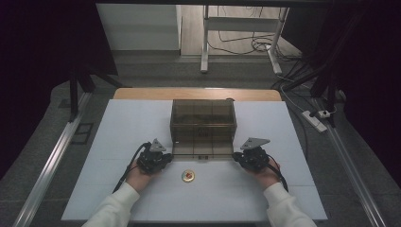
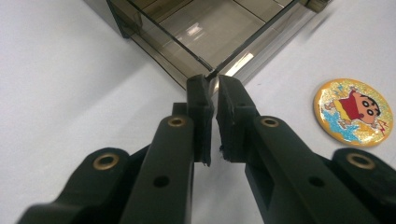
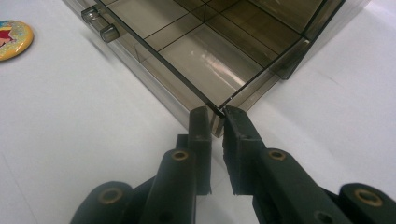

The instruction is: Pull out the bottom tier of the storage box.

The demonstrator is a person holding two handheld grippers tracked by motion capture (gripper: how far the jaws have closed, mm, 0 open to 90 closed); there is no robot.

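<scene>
We've got the left gripper (image 1: 162, 157) closed right at the near left corner of the smoky acrylic drawer box (image 1: 203, 124), mid-table, and the right gripper (image 1: 241, 157) closed at its right corner; cartoon badge (image 1: 188, 176) sits between, untouched. Next we'd guess picking it up needs the jaws opened first

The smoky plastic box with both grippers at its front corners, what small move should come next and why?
Probably lift both hands together to raise the lid. The left gripper and right gripper each have jaws nearly shut at a front corner of the box, apparently pinching the lid's thin edge, and the round badge waits outside.
</scene>
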